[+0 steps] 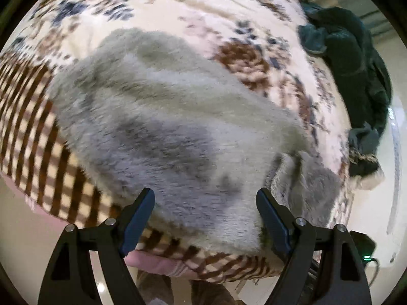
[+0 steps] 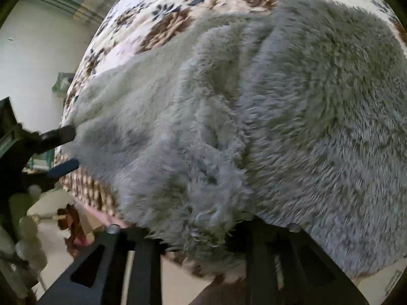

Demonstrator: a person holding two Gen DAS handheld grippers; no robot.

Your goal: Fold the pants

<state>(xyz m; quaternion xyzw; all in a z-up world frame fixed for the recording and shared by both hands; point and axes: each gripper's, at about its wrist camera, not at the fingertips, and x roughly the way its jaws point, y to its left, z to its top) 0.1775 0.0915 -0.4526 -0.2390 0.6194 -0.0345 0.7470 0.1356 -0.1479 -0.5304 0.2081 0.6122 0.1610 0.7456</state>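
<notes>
Left gripper (image 1: 205,200) with jaws wide apart over the near edge of the grey fluffy pants (image 1: 162,127), right gripper (image 2: 203,231) buried in the fleece, grip state unclear, pants spread on the floral blanket (image 1: 178,7), dark green garment (image 1: 356,71) at the blanket's far side

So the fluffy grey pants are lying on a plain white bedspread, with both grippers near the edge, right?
Not quite: the bedspread is not plain white. The left wrist view shows brown and blue flowers and a brown checked border. The fluffy grey pants do lie on it, with both grippers near the edge.
</notes>
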